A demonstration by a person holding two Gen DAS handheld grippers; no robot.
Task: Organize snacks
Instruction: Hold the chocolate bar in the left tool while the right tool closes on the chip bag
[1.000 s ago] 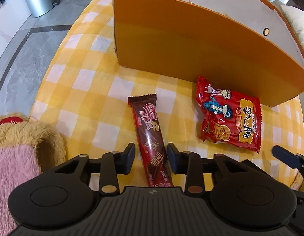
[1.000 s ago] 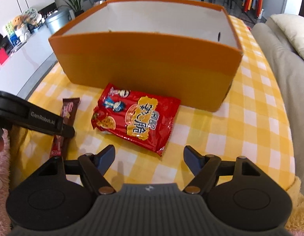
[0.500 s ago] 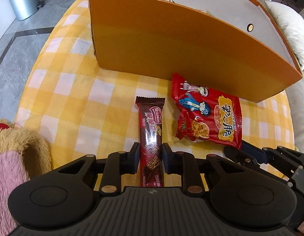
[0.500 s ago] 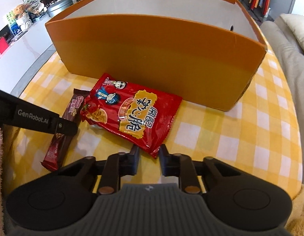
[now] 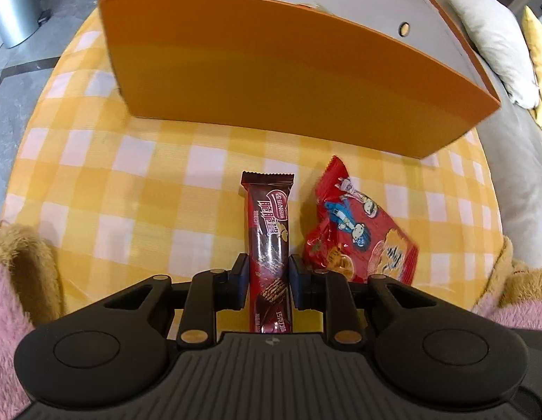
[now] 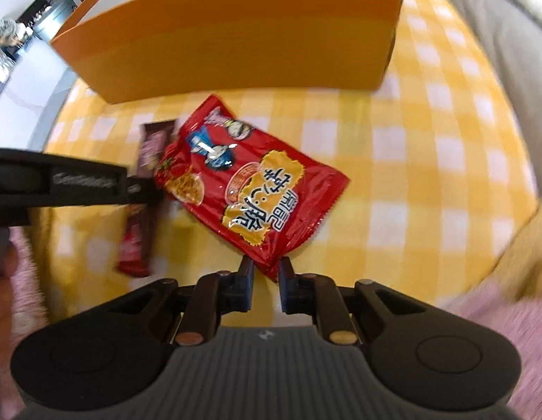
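Note:
My left gripper (image 5: 269, 273) is shut on a dark brown chocolate wafer bar (image 5: 269, 231), which sticks out ahead between the fingers, lifted off the cloth. My right gripper (image 6: 265, 273) is shut on the near corner of a red snack bag (image 6: 250, 182) with a yellow label, raised and tilted. The bag also shows in the left wrist view (image 5: 358, 241), and the bar in the right wrist view (image 6: 145, 182). A large orange open-top box (image 5: 288, 70) stands beyond both, also in the right wrist view (image 6: 236, 35). The left gripper's side (image 6: 68, 185) crosses the right wrist view.
A yellow and white checked cloth (image 5: 131, 192) covers the round table. Furry tan and pink fabric (image 5: 15, 273) lies at the near edge. A grey sofa with a cushion (image 5: 488, 35) is to the right. A metal bin (image 5: 12, 7) stands on the floor far left.
Both grippers have closed, the left on the bar and the right on the bag's corner. Both snacks have lifted off the cloth, and the bag has swung.

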